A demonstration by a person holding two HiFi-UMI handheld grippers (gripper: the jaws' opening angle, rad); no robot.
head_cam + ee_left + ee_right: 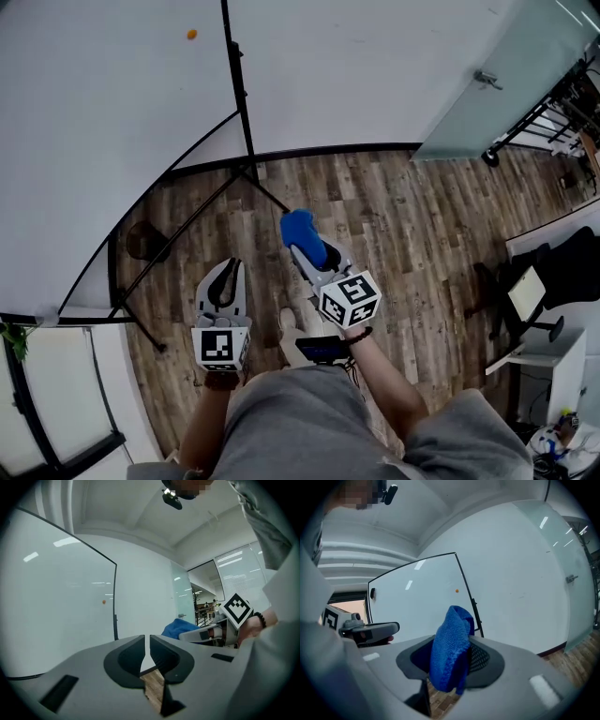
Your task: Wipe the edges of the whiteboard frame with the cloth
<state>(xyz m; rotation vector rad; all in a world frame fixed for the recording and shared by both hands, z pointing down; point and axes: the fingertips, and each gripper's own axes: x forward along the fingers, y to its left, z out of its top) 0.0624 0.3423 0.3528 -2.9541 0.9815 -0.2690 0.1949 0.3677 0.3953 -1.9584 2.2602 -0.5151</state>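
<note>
Grey shorts (309,422) and the person's forearms (389,384) fill the bottom of the head view, each arm reaching out with a gripper over the wood-plank floor (412,216). On the right gripper (452,658) the jaws are clamped on a blue cloth (300,230). It bunches up between them and stands above their tips. The right gripper view shows its terry folds pinched in the middle, with a loose end hanging below. On the left gripper (145,644) the jaws sit together with only a thin slit between the pads, and nothing is between them. It is held lower than the right one and to its left, the two near each other but apart. Each carries a marker cube (349,298) at its rear end, and a dark beaded bracelet (354,335) sits on the person's right arm.

Ahead stands the whiteboard (103,131), a large white panel in a thin black frame (234,67), carried on black legs (249,172) that splay over the floor. A small orange dot (191,35) sits on the panel near the frame's right upright. The cloth is in the air short of the board, near the foot of that upright but not touching it. Behind the board runs a white wall with a dark skirting. To the right is a frosted glass door (511,84) with a metal handle (487,79), and farther right a black office chair (562,267).
</note>
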